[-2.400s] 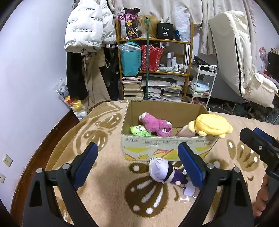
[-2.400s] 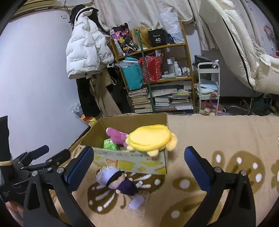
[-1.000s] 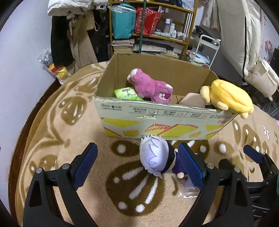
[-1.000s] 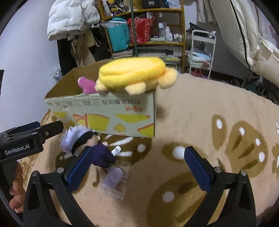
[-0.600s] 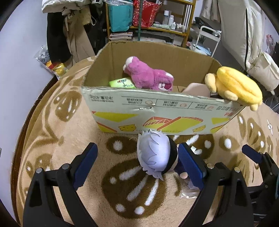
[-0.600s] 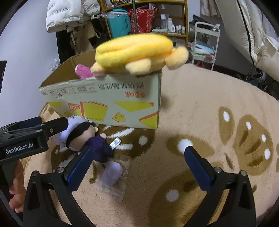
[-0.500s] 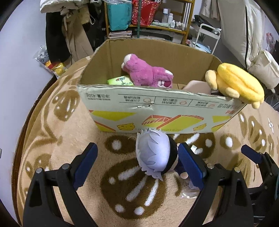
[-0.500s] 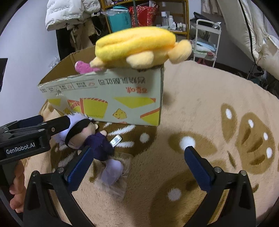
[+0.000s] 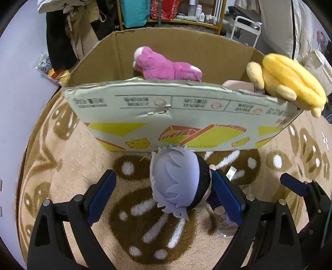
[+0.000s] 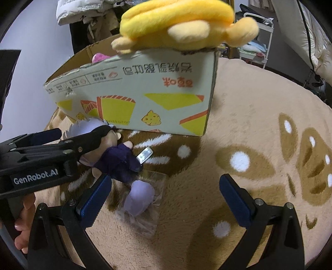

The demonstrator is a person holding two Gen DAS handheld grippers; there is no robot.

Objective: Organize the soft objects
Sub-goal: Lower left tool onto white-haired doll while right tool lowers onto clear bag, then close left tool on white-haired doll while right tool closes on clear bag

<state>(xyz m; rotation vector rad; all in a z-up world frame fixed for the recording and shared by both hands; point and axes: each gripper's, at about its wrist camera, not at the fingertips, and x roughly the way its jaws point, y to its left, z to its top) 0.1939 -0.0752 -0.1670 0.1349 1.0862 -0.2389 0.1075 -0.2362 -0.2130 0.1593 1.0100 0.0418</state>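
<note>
A plush doll with lilac hair, a black blindfold and purple clothes (image 9: 179, 183) lies on the rug in front of the cardboard box (image 9: 186, 112). My left gripper (image 9: 164, 195) is open, its fingers either side of the doll's head; it also shows in the right wrist view (image 10: 83, 137). The doll's purple body (image 10: 119, 160) shows there, with a lilac piece in a clear bag (image 10: 141, 197). My right gripper (image 10: 164, 199) is open and empty above the rug. A pink plush (image 9: 166, 67) lies in the box. A yellow plush (image 9: 290, 81) hangs over its right corner.
The beige rug with brown patterns (image 10: 259, 124) stretches to the right. Behind the box stand a crowded shelf (image 9: 170, 12), hanging coats (image 9: 62, 37), a white trolley (image 9: 247, 27) and a white padded chair (image 9: 286, 31). The wall (image 9: 18, 72) is on the left.
Both grippers have moved down and forward towards the box. My left gripper's fingers now flank the doll's head. The toys have not moved.
</note>
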